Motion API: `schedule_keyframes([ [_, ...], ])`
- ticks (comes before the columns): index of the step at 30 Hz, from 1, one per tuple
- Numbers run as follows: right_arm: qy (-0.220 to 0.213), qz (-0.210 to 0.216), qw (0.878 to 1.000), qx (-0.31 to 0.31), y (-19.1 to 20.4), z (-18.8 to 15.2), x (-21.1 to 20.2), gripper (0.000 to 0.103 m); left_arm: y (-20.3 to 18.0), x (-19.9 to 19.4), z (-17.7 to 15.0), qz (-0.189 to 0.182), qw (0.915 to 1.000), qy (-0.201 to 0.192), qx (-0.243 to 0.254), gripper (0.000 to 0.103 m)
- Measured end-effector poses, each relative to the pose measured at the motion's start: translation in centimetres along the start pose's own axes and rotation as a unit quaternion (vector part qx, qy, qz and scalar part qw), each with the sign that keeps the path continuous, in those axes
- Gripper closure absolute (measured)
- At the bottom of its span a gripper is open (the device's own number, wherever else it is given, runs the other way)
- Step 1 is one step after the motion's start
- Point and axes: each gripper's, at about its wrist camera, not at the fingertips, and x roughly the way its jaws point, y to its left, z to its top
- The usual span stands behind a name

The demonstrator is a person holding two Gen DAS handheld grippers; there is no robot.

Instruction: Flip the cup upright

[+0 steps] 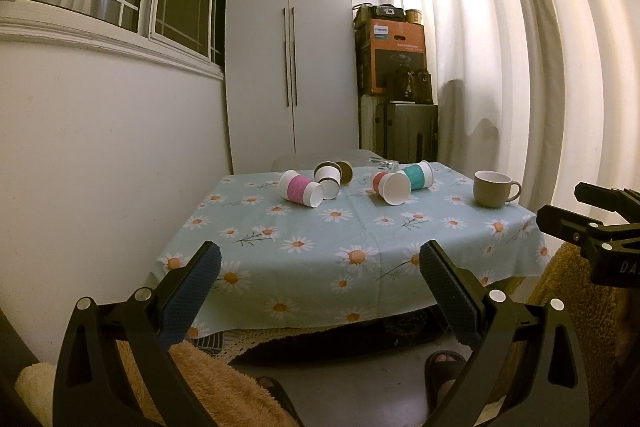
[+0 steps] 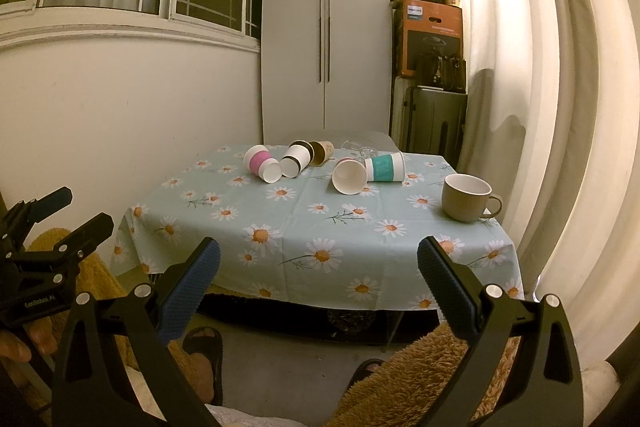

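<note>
Several paper cups lie on their sides at the far end of the daisy tablecloth [image 1: 320, 239] [image 2: 304, 223]: a pink-sleeved cup [image 1: 300, 188] [image 2: 262, 163], a white cup with a dark band [image 1: 328, 178] [image 2: 297, 159], a brown cup [image 1: 345, 172] [image 2: 322, 151], a salmon cup with its mouth toward me [image 1: 391, 187] [image 2: 349, 176] and a teal-sleeved cup [image 1: 418, 175] [image 2: 385, 167]. A clear glass [image 1: 382, 163] [image 2: 358, 147] lies behind them. My left gripper [image 1: 320, 273] and right gripper [image 2: 319, 273] are open and empty, held before the table's near edge.
A grey-beige mug [image 1: 494, 189] [image 2: 468, 197] stands upright at the table's right side. A white wardrobe [image 1: 290, 47], stacked boxes and a suitcase [image 1: 400, 99] stand behind the table. A curtain [image 1: 520, 67] hangs on the right, a wall on the left. The person's sandalled feet [image 1: 444, 371] are below.
</note>
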Motion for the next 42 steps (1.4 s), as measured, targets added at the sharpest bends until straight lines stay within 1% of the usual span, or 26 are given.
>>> schedule_keyframes([
  [19, 0.002, 0.0, 1.0, -0.001, 0.13, 0.06, 0.0, 0.005, -0.14, 0.0, 0.03, 0.001, 1.0, 0.001, -0.001, 0.006],
  [23, -0.004, 0.002, 1.0, 0.0, 0.17, 0.07, -0.22, 0.005, -0.13, 0.0, 0.03, 0.001, 1.0, 0.001, -0.001, 0.006],
  [42, 0.002, 0.001, 1.0, -0.004, 0.28, 0.02, 0.13, 0.005, -0.38, -0.14, 0.03, 0.001, 1.0, 0.001, 0.001, 0.006],
])
